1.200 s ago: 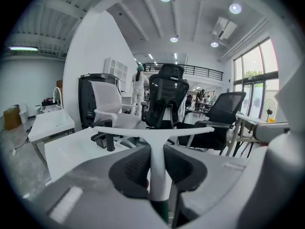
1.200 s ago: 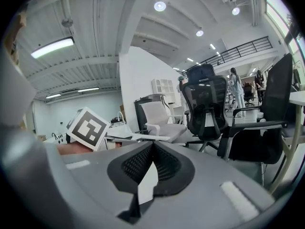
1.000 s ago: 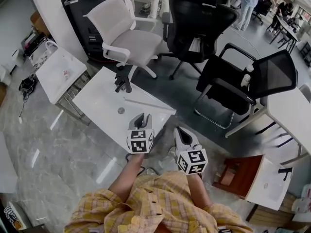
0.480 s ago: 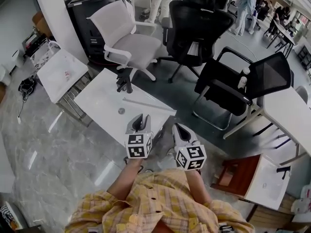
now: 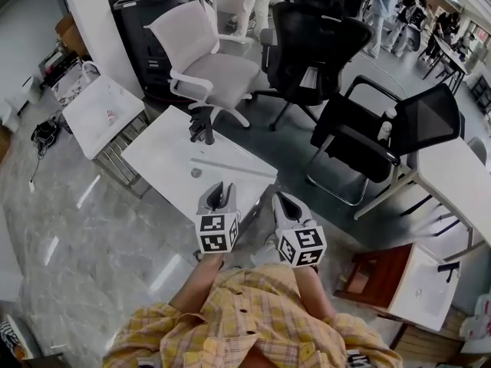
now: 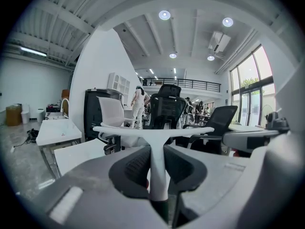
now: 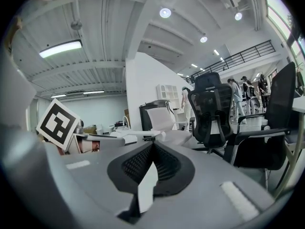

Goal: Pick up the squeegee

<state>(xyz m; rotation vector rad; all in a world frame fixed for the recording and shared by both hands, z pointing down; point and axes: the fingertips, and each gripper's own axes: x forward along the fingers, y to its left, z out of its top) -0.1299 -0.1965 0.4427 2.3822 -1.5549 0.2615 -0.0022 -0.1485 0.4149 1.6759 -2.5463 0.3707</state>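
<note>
**Squeegee gripped over the table.**
The handle is clamped upright between the jaws of the left gripper, with the blade crosswise at the far end. Just to the right, the right gripper is closed and empty.

Squeegee handle's lower end hidden btwn left tongs; far ppl too small.
</note>
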